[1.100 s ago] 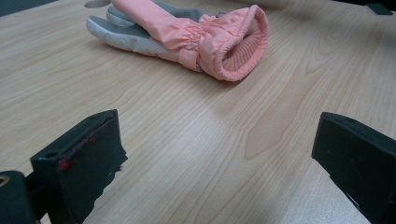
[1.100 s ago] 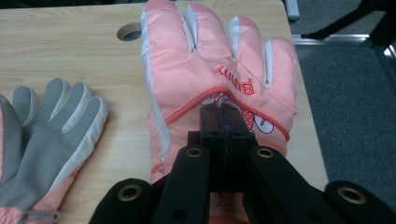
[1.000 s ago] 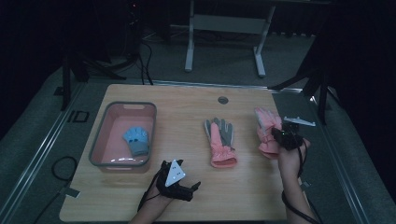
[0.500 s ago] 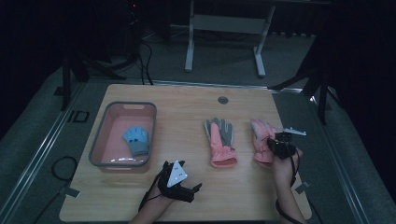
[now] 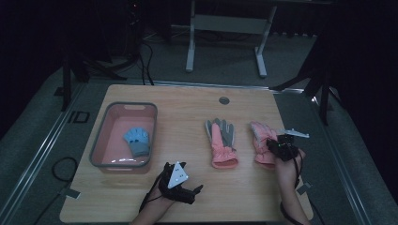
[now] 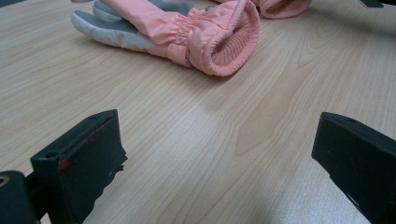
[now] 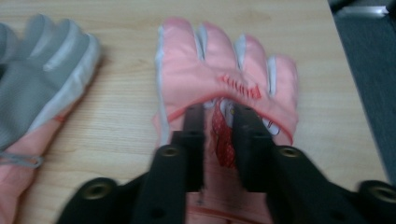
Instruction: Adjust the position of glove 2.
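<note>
Right gripper – jaws just parted – on pink glove.

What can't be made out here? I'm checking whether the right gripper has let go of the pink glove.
- Right gripper view: the right gripper, jaws just opening, hides the pink glove cuff; pad contact is blurred.
- High view: the blue glove in the pink bin is too small for detail.

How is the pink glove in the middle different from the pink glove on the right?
The middle glove lies grey palm up; the right glove lies pink back up. The middle glove lies alone, while the right tool sits on the right glove, which has a red patch. Both are pink winter gloves flat on the table, fingers pointing away.
</note>
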`<state>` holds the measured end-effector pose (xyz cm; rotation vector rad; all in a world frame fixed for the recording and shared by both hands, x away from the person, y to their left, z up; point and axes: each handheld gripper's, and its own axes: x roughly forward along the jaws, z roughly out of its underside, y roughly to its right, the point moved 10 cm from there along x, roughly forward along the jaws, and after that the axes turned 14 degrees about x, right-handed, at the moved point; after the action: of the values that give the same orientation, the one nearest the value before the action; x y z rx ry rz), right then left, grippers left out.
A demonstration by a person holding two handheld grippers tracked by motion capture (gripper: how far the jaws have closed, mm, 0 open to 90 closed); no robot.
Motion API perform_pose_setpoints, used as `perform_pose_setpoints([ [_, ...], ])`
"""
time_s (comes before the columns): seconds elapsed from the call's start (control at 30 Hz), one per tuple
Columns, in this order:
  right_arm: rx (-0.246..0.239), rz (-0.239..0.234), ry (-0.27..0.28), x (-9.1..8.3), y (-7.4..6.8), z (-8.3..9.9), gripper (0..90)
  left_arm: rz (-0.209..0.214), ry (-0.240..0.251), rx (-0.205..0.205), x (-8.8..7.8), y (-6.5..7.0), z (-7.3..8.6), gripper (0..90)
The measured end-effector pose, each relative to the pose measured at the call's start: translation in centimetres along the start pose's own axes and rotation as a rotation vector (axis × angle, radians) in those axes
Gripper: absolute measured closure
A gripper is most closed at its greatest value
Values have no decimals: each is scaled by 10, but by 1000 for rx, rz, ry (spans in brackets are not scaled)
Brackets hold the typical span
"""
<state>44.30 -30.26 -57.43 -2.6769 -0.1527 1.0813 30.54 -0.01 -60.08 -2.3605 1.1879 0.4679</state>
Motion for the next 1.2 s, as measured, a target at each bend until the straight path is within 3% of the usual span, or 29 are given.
perform_pose_setpoints([
  [0.07,-37,0,9,-7,5,-5,692,1,-2,4,0,1,0,21],
  [0.13,-70,-63,25,-14,6,-13,670,4,2,3,1,2,-1,21],
  [0.17,-97,-60,36,-18,9,-17,655,5,3,3,1,2,-1,21],
  [0.23,-142,-96,45,-23,12,-24,639,7,-1,5,1,2,0,21],
  [0.33,-178,-119,12,-25,17,-28,595,6,-1,-1,1,2,0,20],
  [0.5,-129,-217,-60,-14,11,-19,573,5,1,-8,1,1,0,21],
  [0.57,-148,-198,-75,-6,12,-11,573,4,0,-8,0,1,1,21],
  [0.63,-138,-197,-96,3,13,-5,573,6,0,-9,1,1,1,21],
  [0.73,-153,-140,-120,16,22,5,584,6,-3,-1,1,1,1,21],
  [0.8,-139,-166,-130,21,23,10,618,6,-7,2,1,1,2,21],
  [0.87,-140,-191,-135,23,21,14,752,6,-8,2,1,2,2,21],
  [1.0,-161,-167,-132,23,17,14,878,8,-11,3,2,2,3,21],
  [1.2,-116,-147,-86,11,13,2,892,8,-6,-6,2,2,2,21],
])
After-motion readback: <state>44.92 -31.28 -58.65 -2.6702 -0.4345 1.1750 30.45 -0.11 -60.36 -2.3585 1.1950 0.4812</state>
